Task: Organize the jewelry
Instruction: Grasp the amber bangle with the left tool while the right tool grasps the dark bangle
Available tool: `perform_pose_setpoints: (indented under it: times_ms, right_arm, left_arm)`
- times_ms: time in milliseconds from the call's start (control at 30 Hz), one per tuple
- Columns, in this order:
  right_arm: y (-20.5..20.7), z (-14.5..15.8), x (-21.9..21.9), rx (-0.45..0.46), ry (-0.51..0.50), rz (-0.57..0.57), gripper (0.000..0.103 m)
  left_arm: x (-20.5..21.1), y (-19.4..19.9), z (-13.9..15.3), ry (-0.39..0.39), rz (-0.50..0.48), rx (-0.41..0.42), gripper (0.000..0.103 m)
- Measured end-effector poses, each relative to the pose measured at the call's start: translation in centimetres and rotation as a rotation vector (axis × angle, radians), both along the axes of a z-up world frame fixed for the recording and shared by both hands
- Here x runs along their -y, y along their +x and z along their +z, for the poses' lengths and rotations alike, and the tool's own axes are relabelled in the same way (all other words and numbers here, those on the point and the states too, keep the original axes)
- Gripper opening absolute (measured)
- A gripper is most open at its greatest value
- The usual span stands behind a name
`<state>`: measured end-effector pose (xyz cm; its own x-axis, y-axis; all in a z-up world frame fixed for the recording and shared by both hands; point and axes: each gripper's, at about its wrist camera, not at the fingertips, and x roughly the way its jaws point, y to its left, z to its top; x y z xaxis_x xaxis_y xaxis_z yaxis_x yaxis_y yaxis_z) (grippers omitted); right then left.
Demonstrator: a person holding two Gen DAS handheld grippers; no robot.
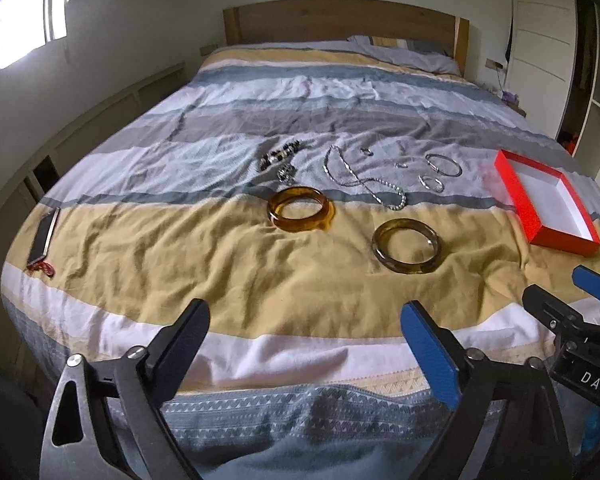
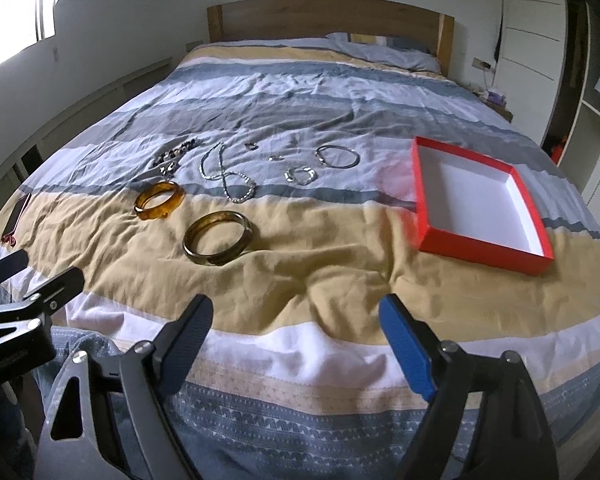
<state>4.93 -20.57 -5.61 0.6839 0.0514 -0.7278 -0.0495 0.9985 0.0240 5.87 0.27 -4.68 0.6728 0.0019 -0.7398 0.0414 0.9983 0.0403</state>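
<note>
Well, both claws hang wide and empty over the near edge of the bed (image 1: 140, 256): left gripper (image 1: 306, 344), right gripper (image 2: 296, 332). The amber bangle (image 1: 301, 209), olive bangle (image 1: 406, 250) and silver necklace (image 1: 360, 180) lie mid-quilt, left of the open red box (image 2: 480, 204)

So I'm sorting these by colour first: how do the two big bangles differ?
The orange amber bangle is brighter and lies farther up the bed; the olive-brown bangle is darker, duller, and lies nearer the red box. Both are thick, translucent rings lying flat on the yellow stripe.
</note>
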Motion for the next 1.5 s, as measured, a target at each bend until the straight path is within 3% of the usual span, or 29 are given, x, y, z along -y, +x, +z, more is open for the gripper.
perform_pose_setpoints:
  times_ms: [100, 333, 733, 1033, 1167, 1367, 1467, 1500]
  right_arm:
    - [0.8, -0.5, 0.2, -0.021, 0.021, 0.012, 0.067]
    - [3.4, -1.3, 0.4, -0.057, 0.084, 0.051, 0.048]
    - [10.5, -4.1, -2.4, -0.139, 0.162, 0.170, 0.038]
    - [14.1, -7.4, -3.2, -0.210, 0.169, 0.201, 0.034]
    - [14.9, -8.0, -3.8, -0.212, 0.143, 0.225, 0.033]
    - [16.1, -8.8, -4.9, -0.189, 0.087, 0.238, 0.027]
    - [16.4, -8.8, -4.8, -0.172, 0.082, 0.237, 0.017]
    - [16.4, -8.7, -4.6, -0.167, 0.091, 0.230, 0.014]
  left_arm:
    - [-0.1, 1.1, -0.8, -0.014, -0.001, -0.029, 0.088]
    - [-1.0, 3.9, -1.8, -0.032, 0.018, -0.052, 0.079]
    - [-5.2, 12.4, -4.2, -0.113, 0.135, -0.117, 0.064]
    - [-5.6, 17.5, -7.5, -0.186, 0.168, -0.198, 0.055]
    - [-5.1, 19.2, -8.9, -0.148, 0.169, -0.219, 0.054]
    - [-4.1, 20.6, -9.8, -0.088, 0.160, -0.181, 0.052]
    - [-3.5, 20.5, -9.7, -0.049, 0.152, -0.153, 0.041]
    - [-3.2, 20.3, -9.6, -0.034, 0.141, -0.144, 0.030]
